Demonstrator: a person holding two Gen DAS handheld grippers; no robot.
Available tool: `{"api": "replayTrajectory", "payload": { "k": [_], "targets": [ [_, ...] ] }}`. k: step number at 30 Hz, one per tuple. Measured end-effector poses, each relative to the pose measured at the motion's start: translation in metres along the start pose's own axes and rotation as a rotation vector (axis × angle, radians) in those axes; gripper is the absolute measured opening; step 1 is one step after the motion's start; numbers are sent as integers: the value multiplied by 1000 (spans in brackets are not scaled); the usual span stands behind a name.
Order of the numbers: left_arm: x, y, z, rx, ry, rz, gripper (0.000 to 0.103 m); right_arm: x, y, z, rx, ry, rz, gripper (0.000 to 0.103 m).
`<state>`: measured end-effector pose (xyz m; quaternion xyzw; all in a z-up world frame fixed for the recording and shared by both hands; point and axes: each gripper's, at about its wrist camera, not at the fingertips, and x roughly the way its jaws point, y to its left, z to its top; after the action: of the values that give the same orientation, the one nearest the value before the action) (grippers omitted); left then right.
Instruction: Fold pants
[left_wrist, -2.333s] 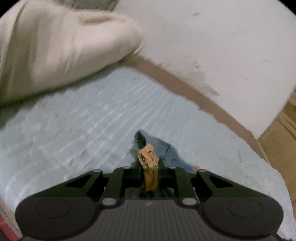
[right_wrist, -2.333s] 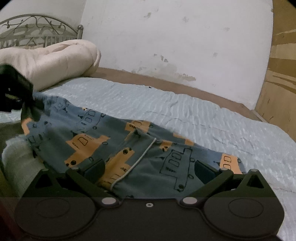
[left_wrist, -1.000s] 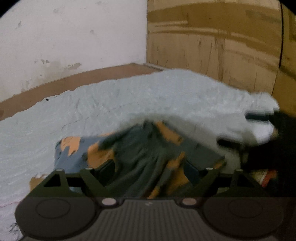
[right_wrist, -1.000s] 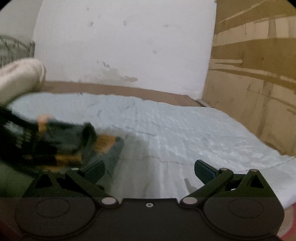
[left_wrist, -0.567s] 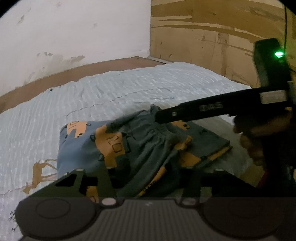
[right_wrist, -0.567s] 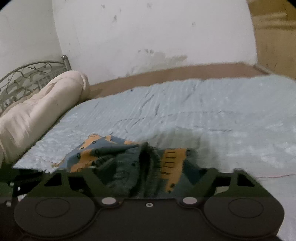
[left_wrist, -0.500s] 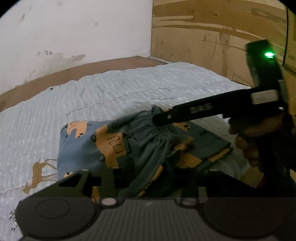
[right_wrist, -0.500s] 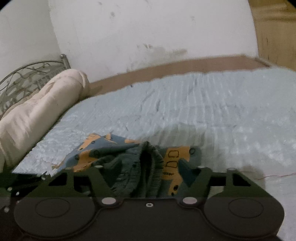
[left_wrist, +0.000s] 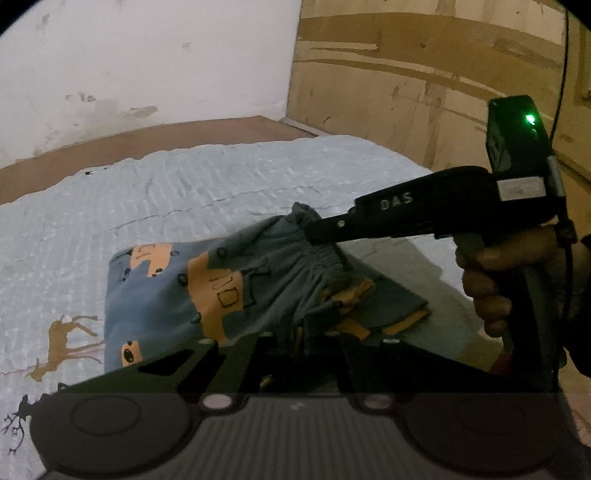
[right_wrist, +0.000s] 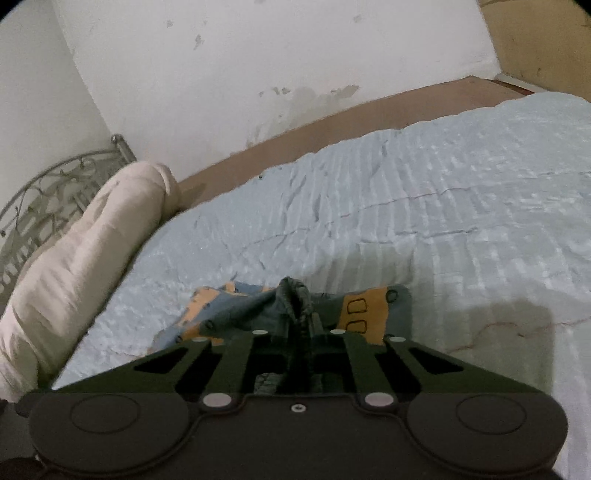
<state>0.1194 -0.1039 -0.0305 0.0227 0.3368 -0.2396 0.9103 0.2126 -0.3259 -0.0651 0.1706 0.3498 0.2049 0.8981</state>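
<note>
On the near part of the pale blue bedspread (right_wrist: 424, 206), your right gripper (right_wrist: 301, 328) and left gripper (left_wrist: 299, 332) each pinch a bunched edge of the half-folded pants (left_wrist: 166, 288); carry both edges level before you lay them flat.

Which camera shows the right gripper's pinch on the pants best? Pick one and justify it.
The left wrist view. It shows the right gripper from the side, shut on a raised bunch of the pants above the bedspread. The right wrist view sees only the fabric ridge between its own fingers.
</note>
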Motion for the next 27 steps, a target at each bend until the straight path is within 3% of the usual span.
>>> {"api": "replayTrajectory", "payload": {
  "k": [6,12,16,17,19,21,23,25,27],
  "targets": [
    [-4,-10,2,23,-10,-42,3,-32,-11,0,56,-13,-16,9],
    [12,-8,-7,7,36,-57,3,-21,-17,-12,31,28,-79,10],
    [9,0,-7,-22,24,-79,8,-17,-12,-20,-10,24,-143,18],
    [8,2,-7,-35,19,-80,12,-18,-8,-21,-42,19,-170,20],
    [4,6,-6,-65,9,-75,43,-19,-3,-22,-80,10,-201,28],
    [-2,9,-4,-104,-12,-59,63,-22,0,-23,-93,-1,-212,31],
    [-9,18,-5,-147,-28,-45,69,-26,1,-25,-102,-17,-242,42],
    [-16,30,-5,-208,-46,1,85,-30,1,-27,-96,-30,-277,67],
    [-21,43,-4,-261,-68,94,94,-33,4,-30,-74,-39,-287,83]
  ]
}}
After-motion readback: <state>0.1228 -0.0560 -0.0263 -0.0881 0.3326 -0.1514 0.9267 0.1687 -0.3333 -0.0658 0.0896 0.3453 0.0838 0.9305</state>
